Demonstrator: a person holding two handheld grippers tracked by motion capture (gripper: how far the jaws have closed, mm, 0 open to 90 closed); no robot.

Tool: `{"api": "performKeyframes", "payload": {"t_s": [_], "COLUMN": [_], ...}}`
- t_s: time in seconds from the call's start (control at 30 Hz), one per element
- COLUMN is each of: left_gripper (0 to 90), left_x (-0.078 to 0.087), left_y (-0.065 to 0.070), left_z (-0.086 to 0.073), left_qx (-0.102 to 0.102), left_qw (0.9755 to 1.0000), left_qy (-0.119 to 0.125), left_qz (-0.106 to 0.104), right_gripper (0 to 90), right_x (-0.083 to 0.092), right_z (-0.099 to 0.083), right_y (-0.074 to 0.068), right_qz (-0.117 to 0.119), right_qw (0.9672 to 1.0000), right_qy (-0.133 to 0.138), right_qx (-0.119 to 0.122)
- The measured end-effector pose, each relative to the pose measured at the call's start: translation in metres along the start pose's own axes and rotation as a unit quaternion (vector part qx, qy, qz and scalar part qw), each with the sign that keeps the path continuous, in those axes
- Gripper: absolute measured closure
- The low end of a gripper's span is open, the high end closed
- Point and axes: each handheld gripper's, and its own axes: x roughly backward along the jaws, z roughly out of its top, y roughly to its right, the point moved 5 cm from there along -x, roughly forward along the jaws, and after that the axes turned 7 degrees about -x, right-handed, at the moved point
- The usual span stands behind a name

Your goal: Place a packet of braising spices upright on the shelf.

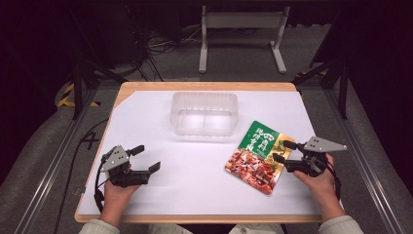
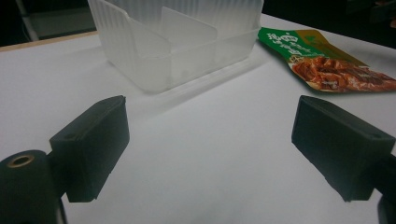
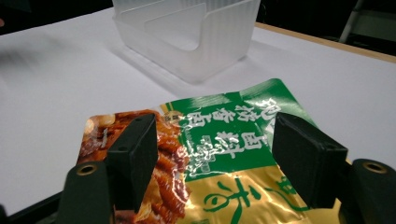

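So there's a food pouch [image 1: 257, 157], green at the top with a picture of some saucy meat lower down, lying flat on the white sheet [image 1: 195, 161] that covers the tabletop, over toward the right edge and a bit nearer the front than the middle. The right gripper [image 1: 282, 151] is sitting right at the pouch's right side, jaws spread wide apart, and in the right gripper view you can see the pouch [image 3: 219, 154] lying under and between the two black jaws with nothing pinched, pads not pressing on it as far as I can tell. The person's right hand [image 1: 316, 175] holds it low near the right edge of the tabletop. The left gripper [image 1: 147, 158] is way over by the left front corner, well apart from the pouch, jaws also wide apart with just bare white sheet between them in the left gripper view. Toward the back of the tabletop, roughly centered, there's a clear plastic container [image 1: 204, 113] with a divider inside, looks empty, and the pouch's top corner is near its right front corner but not touching.
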Motion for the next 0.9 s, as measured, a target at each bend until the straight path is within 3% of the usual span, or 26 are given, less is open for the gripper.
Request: {"api": "performKeyframes", "payload": {"t_s": [0.27, 0.43, 0.6, 0.9], "left_gripper": [12.1, 12.7, 12.7, 13.3], "left_x": [0.000, -0.001, -0.001, -0.002], "left_y": [0.001, 0.001, 0.001, 0.002], "left_z": [0.000, 0.000, 0.000, 0.000], "left_qx": [-0.005, -0.007, -0.007, -0.004], "left_qw": [1.0000, 1.0000, 1.0000, 1.0000], "left_qy": [0.000, 0.000, -0.002, -0.002], "left_qz": [0.000, -0.001, -0.002, -0.005], "right_gripper": [30.3, 29.7, 29.1, 24.8], "right_x": [-0.007, -0.017, -0.020, -0.027], "right_z": [0.016, 0.017, 0.017, 0.013], "right_y": [0.014, 0.026, 0.039, 0.056], "right_qz": [-0.017, -0.025, -0.033, -0.042], "right_qw": [0.9996, 0.9973, 0.9960, 0.9942], "right_qy": [-0.013, -0.051, -0.052, -0.065], "right_qx": [-0.020, -0.046, -0.065, -0.075]}}
